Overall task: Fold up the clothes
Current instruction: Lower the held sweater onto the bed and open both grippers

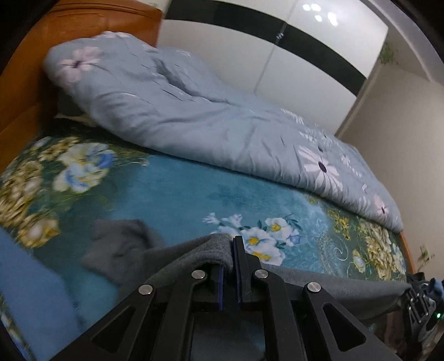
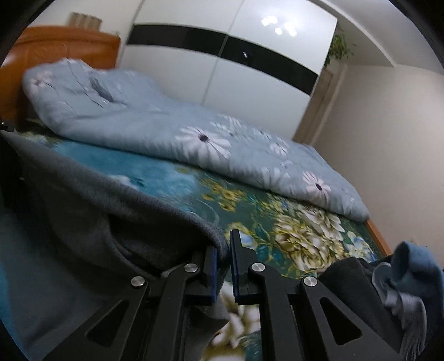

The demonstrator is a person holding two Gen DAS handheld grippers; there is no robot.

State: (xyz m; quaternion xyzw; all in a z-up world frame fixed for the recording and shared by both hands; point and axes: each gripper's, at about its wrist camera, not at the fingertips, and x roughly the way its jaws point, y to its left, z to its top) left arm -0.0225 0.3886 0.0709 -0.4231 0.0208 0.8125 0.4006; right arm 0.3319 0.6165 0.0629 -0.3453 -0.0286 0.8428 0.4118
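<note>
A dark grey fleece garment is stretched between my two grippers above the bed. My left gripper is shut on its top edge, with the cloth draped over the left finger and running right to my right gripper at the frame edge. In the right wrist view the same grey garment hangs to the left, and my right gripper is shut on its edge corner. A loose part of the garment lies on the bedspread.
The bed has a teal floral bedspread. A light blue flowered quilt lies heaped along the far side. An orange wooden headboard stands at the left, a white wardrobe behind. Blue and dark clothes lie at the right.
</note>
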